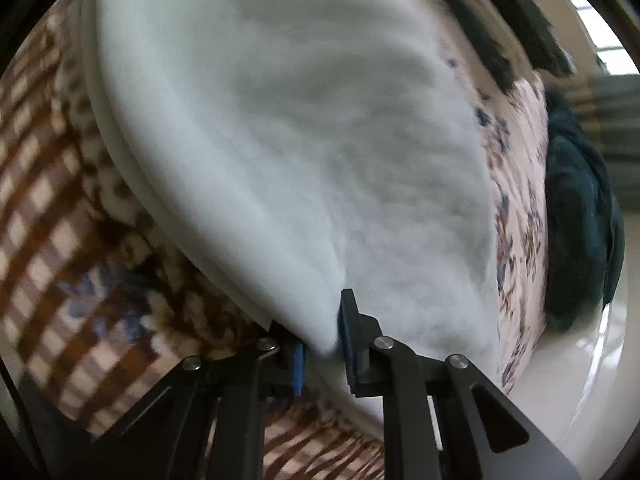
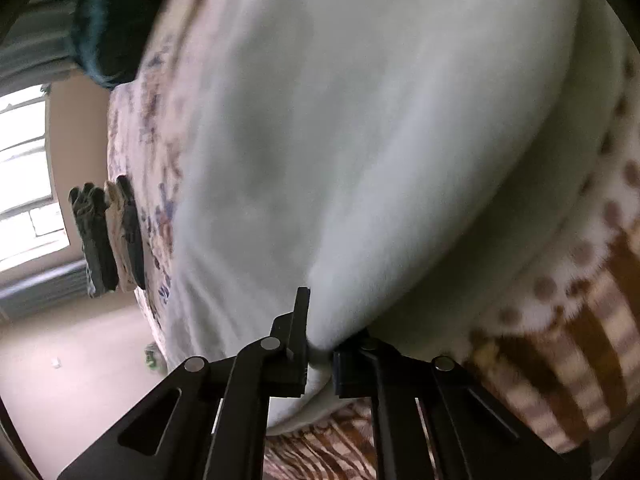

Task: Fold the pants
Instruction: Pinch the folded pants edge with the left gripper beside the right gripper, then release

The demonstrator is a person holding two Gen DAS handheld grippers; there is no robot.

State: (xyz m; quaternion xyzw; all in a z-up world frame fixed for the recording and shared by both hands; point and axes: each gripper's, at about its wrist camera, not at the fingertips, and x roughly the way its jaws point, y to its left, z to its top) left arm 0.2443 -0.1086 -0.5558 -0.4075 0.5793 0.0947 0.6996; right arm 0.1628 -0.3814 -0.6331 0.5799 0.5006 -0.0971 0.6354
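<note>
White fleece pants (image 1: 304, 128) are spread over a patterned bed (image 1: 520, 216), filling most of both views. Left hand-held gripper (image 1: 322, 344) is seen clamped on a pinched fold of the pants at 6 o'clock, blue pads pressed against the cloth. Right hand-held gripper (image 2: 320, 356) is likewise closed on a bunched edge of the pants at 6 o'clock. Brown checked blanket (image 1: 44, 216) is noted at 9 o'clock in the left view. Folded dark clothes (image 2: 106, 236) are stacked at 9 o'clock in the right view.
</note>
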